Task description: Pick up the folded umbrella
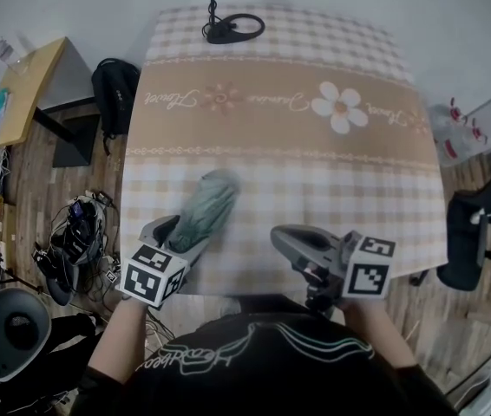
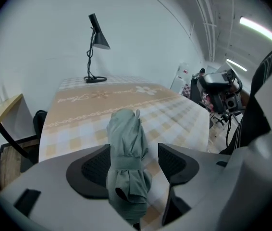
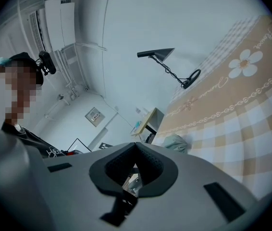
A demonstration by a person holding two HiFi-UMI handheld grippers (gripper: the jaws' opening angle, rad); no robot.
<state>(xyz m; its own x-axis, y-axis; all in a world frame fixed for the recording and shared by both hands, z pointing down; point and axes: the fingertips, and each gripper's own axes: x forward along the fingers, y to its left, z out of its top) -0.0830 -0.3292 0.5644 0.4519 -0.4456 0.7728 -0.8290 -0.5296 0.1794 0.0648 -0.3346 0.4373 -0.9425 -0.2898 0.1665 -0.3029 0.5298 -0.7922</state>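
The folded umbrella (image 1: 209,204), grey-green and strapped round its middle, lies on the checked tablecloth (image 1: 332,189) near the front left. My left gripper (image 1: 180,232) stands open with the near end of the umbrella (image 2: 126,148) between its jaws. The left pad sits close against the fabric, and a gap shows at the right pad. My right gripper (image 1: 284,237) hovers at the table's front edge to the right, shut with nothing in it. In the right gripper view (image 3: 136,146) the umbrella (image 3: 177,142) shows small, off beyond the jaws.
A black desk lamp (image 1: 228,26) stands at the table's far edge. A wooden side desk (image 1: 20,89), a black bag (image 1: 115,89) and cables with gear (image 1: 76,232) are on the floor at the left. A dark chair (image 1: 475,232) is at the right.
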